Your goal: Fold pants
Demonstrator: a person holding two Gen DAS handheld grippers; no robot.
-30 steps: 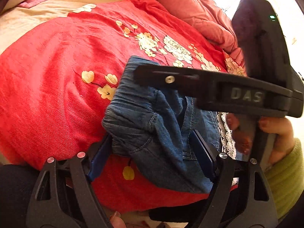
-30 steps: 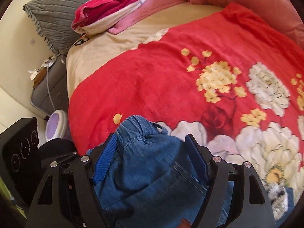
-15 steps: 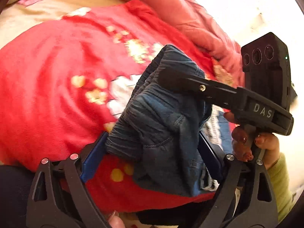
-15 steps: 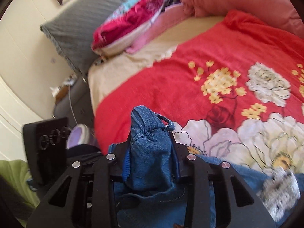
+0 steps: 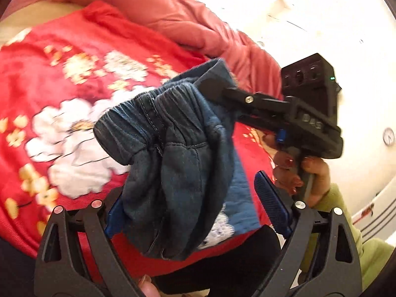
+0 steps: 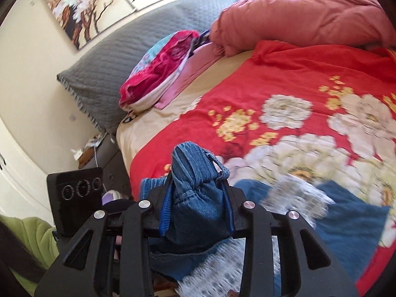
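Since a second ago: both hands have lifted the pants off the red blanket and swung round; right jaws went from wide apart to clamped on denim, left jaws opened a touch wider; more wall and pillow in frame now

Left wrist view
pants: denim pants (image 5: 173,163) hang bunched in the air over the red floral blanket (image 5: 49,94), elastic waistband scrunched up top
left gripper: left gripper (image 5: 195,203) has its jaws spread wide; cloth droops between them, resting against the left pad, well clear of the right one; not a pinch, I'd say
right gripper: right gripper (image 5: 212,86) comes in from the right, tip buried in the waistband, a hand (image 5: 297,170) on its handle
handling: soft, floppy, fairly light by the look of it; stretchy waist will bunch and slide, so grab the waistband's two ends, not the middle
hard to see: right gripper's tips vanish in the folds; legs are cut off below the bundle

Right wrist view
right gripper: right gripper (image 6: 198,210) jaws close together, squeezing a wad of pants (image 6: 195,193) with a belt loop poking out
rest of pants: blue cloth trails right across the blanket (image 6: 284,79); a whitish patterned patch there is too blurred to identify
hidden: left gripper's jaws are out of view, only its black body (image 6: 74,195) shows; can't tell how the legs lie
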